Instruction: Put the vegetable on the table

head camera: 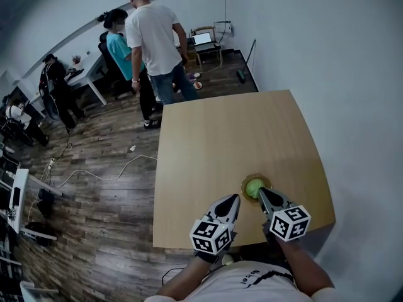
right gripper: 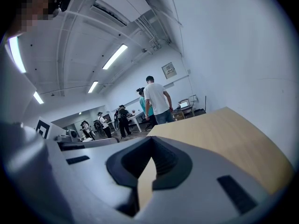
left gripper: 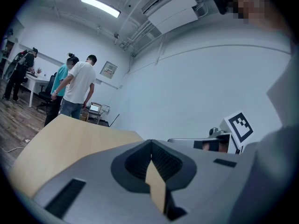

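Note:
A round green vegetable (head camera: 254, 187) lies in a small brown dish (head camera: 244, 181) near the front of the light wooden table (head camera: 227, 137). My right gripper (head camera: 261, 192) is shut and empty, its tip right beside the vegetable's right edge. My left gripper (head camera: 234, 198) is also shut and empty, a little to the left of the dish and nearer the front edge. In the left gripper view the jaws (left gripper: 151, 143) meet at the tip, with the right gripper's marker cube (left gripper: 240, 127) beyond. The right gripper view shows its jaws (right gripper: 150, 140) closed over bare tabletop; the vegetable is hidden there.
A white wall (head camera: 340, 74) runs close along the table's right side. Two people (head camera: 151, 39) stand on the wooden floor beyond the far left corner, with others at desks (head camera: 53, 83) further left. A white cable (head camera: 101, 172) lies on the floor left of the table.

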`<control>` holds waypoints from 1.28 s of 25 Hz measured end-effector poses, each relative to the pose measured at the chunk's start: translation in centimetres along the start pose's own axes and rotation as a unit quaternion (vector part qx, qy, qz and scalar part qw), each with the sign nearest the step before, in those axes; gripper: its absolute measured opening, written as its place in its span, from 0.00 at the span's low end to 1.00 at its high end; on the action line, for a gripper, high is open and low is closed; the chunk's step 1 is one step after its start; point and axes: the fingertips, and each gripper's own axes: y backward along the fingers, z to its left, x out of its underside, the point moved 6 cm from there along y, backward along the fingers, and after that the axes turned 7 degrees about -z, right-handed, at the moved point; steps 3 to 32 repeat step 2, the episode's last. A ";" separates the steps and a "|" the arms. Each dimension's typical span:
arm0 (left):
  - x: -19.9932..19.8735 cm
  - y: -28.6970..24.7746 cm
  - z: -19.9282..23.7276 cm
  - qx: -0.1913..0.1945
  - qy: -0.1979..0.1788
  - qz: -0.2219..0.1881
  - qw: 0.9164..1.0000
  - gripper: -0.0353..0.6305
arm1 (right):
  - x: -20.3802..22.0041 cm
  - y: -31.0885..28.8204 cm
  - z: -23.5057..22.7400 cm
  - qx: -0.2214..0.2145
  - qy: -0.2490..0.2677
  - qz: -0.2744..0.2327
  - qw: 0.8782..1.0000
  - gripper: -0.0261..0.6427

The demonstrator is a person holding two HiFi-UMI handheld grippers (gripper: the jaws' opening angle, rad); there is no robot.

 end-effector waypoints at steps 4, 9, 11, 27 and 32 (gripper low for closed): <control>0.3 -0.4 0.3 -0.001 0.000 0.001 1.000 0.07 | 0.3 -0.4 -0.5 0.000 -0.001 0.002 1.000 0.06; 0.3 -0.4 0.3 -0.001 0.000 0.001 1.000 0.07 | 0.3 -0.4 -0.5 0.000 -0.001 0.002 1.000 0.06; 0.3 -0.4 0.3 -0.001 0.000 0.001 1.000 0.07 | 0.3 -0.4 -0.5 0.000 -0.001 0.002 1.000 0.06; 0.3 -0.4 0.3 -0.001 0.000 0.001 1.000 0.07 | 0.3 -0.4 -0.5 0.000 -0.001 0.002 1.000 0.06; 0.3 -0.4 0.3 -0.001 0.000 0.001 1.000 0.07 | 0.3 -0.4 -0.5 0.000 -0.001 0.002 1.000 0.06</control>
